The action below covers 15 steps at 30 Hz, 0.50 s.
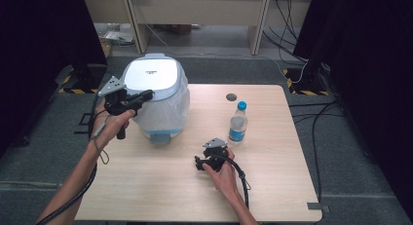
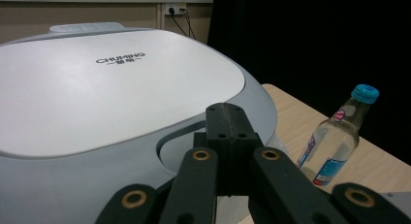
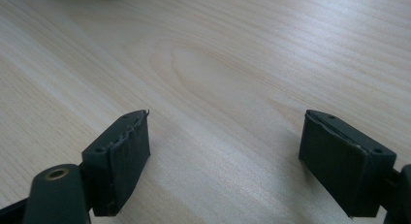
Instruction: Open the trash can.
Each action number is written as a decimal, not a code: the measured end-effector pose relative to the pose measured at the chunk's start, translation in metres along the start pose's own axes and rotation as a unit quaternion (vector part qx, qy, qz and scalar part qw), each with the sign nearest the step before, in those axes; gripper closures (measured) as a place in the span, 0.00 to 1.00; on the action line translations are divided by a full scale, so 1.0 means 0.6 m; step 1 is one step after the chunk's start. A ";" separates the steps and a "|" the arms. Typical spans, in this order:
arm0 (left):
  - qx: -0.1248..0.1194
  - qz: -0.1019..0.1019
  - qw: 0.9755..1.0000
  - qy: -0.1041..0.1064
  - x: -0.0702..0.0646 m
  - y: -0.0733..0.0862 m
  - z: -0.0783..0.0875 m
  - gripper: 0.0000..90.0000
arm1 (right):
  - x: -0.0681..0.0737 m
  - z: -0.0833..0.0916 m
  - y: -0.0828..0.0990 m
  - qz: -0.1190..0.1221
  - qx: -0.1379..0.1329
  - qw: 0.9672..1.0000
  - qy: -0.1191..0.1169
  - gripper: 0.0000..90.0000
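A grey bin (image 1: 151, 76) with a white lid marked CHUMING (image 2: 121, 88) and a clear plastic liner stands at the table's back left. My left gripper (image 1: 147, 94) is shut with nothing in it, and its tips (image 2: 227, 112) hover just over the lid's front edge. A clear water bottle (image 1: 238, 125) with a blue cap stands upright right of the bin (image 2: 334, 141). My right gripper (image 1: 198, 163) rests low over the table in front of the bottle. Its jaws stand wide apart over bare wood (image 3: 225, 141).
The light wooden table (image 1: 195, 200) has a small dark round inset (image 1: 231, 97) near its back edge. Cables (image 1: 316, 118) run over the grey floor on the right. Black curtains stand on both sides, and desk legs behind.
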<state>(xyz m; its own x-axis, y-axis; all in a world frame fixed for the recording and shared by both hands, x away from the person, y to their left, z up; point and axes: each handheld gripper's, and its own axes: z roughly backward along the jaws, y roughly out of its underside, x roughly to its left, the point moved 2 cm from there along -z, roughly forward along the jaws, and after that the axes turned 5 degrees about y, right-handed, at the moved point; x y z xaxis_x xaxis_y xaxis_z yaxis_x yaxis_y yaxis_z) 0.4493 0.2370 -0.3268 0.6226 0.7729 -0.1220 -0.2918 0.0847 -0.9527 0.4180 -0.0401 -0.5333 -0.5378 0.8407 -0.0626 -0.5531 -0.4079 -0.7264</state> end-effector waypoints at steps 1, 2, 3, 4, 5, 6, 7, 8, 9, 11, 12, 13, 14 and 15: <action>0.004 0.000 1.000 -0.002 0.000 -0.002 0.000 1.00 | 0.000 0.000 0.000 -0.001 0.000 1.000 0.000 0.20; 0.008 -0.003 1.000 -0.003 -0.001 -0.004 -0.001 1.00 | 0.000 0.000 0.000 -0.001 0.000 1.000 0.000 0.20; 0.011 -0.002 1.000 -0.002 -0.001 -0.006 -0.001 1.00 | -0.001 0.000 0.000 0.003 -0.001 1.000 -0.001 0.20; 0.016 0.001 1.000 -0.003 0.000 -0.009 0.001 1.00 | -0.001 0.000 0.000 0.004 -0.001 1.000 -0.001 0.20; 0.016 -0.002 1.000 -0.007 0.000 -0.012 0.002 1.00 | -0.001 0.000 0.000 0.004 -0.001 1.000 -0.001 0.20; 0.020 -0.007 1.000 -0.013 0.001 -0.016 0.004 1.00 | -0.001 0.000 0.000 0.003 -0.001 1.000 -0.001 0.20; 0.025 -0.011 0.999 -0.021 0.004 -0.019 0.005 1.00 | -0.001 0.000 0.000 0.004 -0.001 1.000 -0.002 0.20; 0.028 -0.006 0.999 -0.017 0.007 -0.020 0.005 1.00 | -0.001 0.000 0.000 0.003 -0.001 1.000 -0.002 0.20; 0.028 -0.002 1.000 -0.013 0.008 -0.020 0.005 1.00 | -0.001 -0.001 0.000 0.003 -0.002 1.000 -0.001 0.20; 0.036 -0.004 0.999 -0.011 0.009 -0.022 0.006 1.00 | -0.001 -0.001 0.000 0.004 -0.002 1.000 -0.001 0.20; 0.036 -0.003 0.999 -0.011 0.010 -0.022 0.005 1.00 | -0.001 -0.001 0.000 0.004 -0.002 1.000 -0.002 0.20; 0.036 -0.003 0.999 -0.010 0.009 -0.022 0.005 1.00 | -0.001 -0.001 -0.001 0.003 -0.002 1.000 -0.001 0.20; 0.036 -0.002 0.999 -0.010 0.009 -0.020 0.005 1.00 | -0.001 -0.001 -0.001 0.003 -0.002 1.000 -0.002 0.20; 0.033 -0.003 0.999 -0.010 0.009 -0.019 0.005 1.00 | -0.001 -0.001 -0.001 0.003 -0.002 1.000 -0.001 0.20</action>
<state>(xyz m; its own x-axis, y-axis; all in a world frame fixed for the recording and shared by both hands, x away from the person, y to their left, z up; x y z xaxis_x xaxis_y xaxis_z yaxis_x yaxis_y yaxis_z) 0.4537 0.2424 -0.3159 0.6104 0.7844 -0.1098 -0.3361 0.1310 -0.9327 0.4187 -0.0403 -0.5333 -0.5432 0.8371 -0.0651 -0.5475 -0.4120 -0.7283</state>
